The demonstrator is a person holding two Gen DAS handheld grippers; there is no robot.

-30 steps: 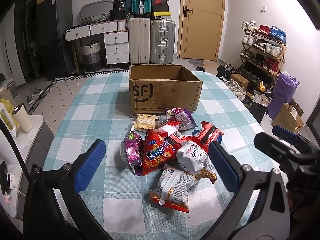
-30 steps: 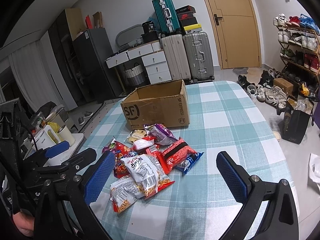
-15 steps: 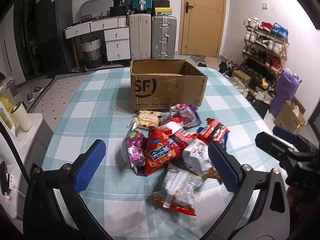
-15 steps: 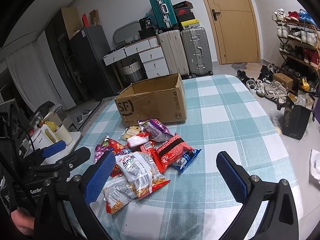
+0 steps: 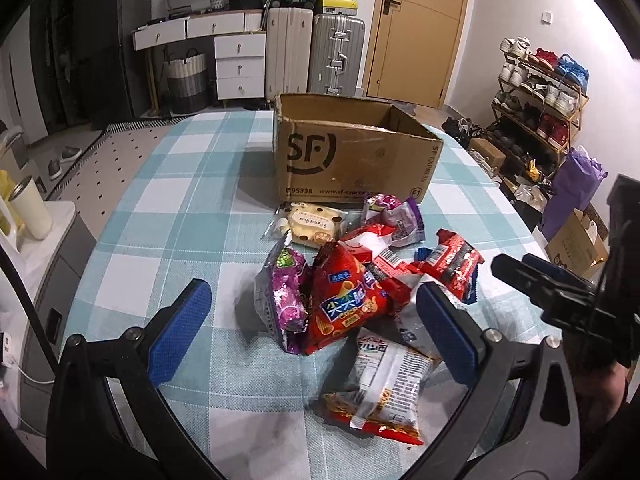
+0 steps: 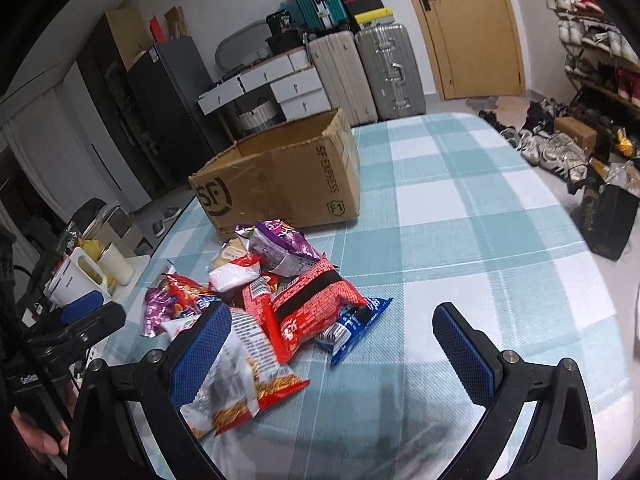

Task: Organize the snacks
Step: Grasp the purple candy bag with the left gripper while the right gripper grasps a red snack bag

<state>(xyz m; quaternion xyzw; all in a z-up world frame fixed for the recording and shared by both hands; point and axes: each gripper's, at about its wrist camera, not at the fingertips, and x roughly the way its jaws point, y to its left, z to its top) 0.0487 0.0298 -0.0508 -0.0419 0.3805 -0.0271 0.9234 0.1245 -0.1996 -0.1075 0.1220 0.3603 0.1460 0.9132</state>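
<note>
A heap of snack packets (image 5: 360, 280) (image 6: 272, 296) lies on the checked tablecloth in front of an open cardboard box (image 5: 352, 152) (image 6: 280, 184) marked SF. The heap holds a red chip bag (image 5: 344, 304), a purple packet (image 5: 284, 292), a cream cake packet (image 5: 314, 224) and a white-and-red noodle-snack bag (image 5: 384, 392) (image 6: 240, 384). My left gripper (image 5: 316, 328) hovers open just above the near side of the heap, its pads wide on both sides. My right gripper (image 6: 332, 356) is open low over the heap's right edge, near a red packet (image 6: 316, 304) and a blue packet (image 6: 352, 328).
The table (image 6: 480, 216) carries a teal-and-white checked cloth. Suitcases (image 5: 316, 56) and white drawers (image 5: 240, 64) stand behind the table, and a shoe rack (image 5: 540, 92) lines the right wall. Cups and a white jug (image 6: 80, 276) sit on a side unit to the left.
Both grippers have moved forward and down toward the heap; the box and packets look larger. Both stay open, and nothing has been picked up.
</note>
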